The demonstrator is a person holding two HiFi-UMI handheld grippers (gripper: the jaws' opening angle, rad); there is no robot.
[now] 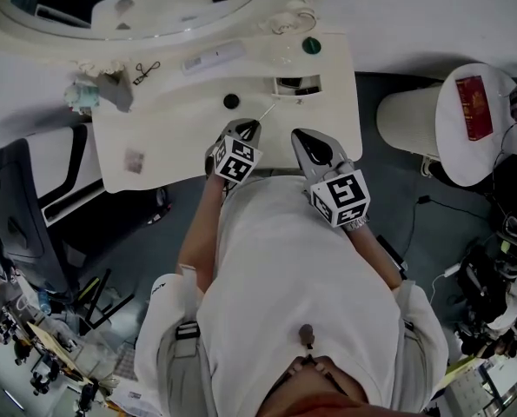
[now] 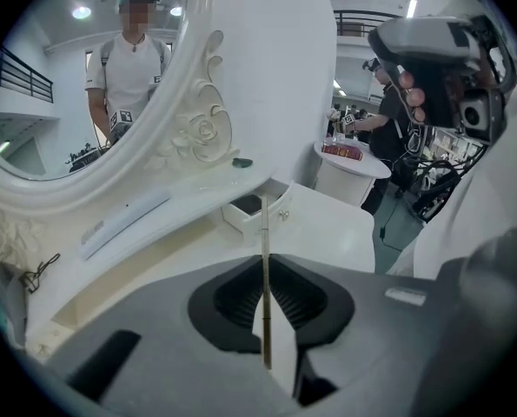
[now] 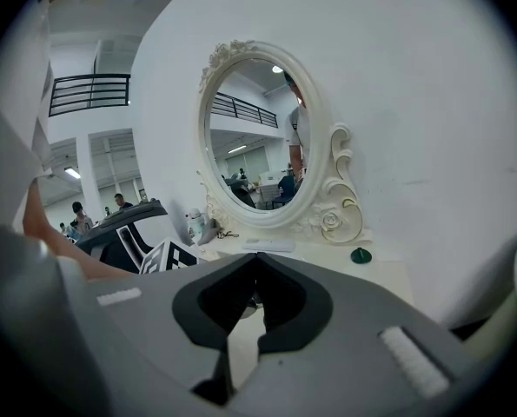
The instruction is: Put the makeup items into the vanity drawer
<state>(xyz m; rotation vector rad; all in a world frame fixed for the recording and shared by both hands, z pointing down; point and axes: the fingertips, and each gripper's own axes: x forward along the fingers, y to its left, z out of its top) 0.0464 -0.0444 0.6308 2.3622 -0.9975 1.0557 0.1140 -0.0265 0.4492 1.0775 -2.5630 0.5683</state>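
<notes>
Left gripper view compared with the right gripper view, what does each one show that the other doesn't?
Only the left: a thin stick clamped in the left gripper, and the open drawer. Only the right: the right gripper, shut and empty, and the left gripper's marker cube. Both: the ornate mirror and the small green item at its foot.
</notes>
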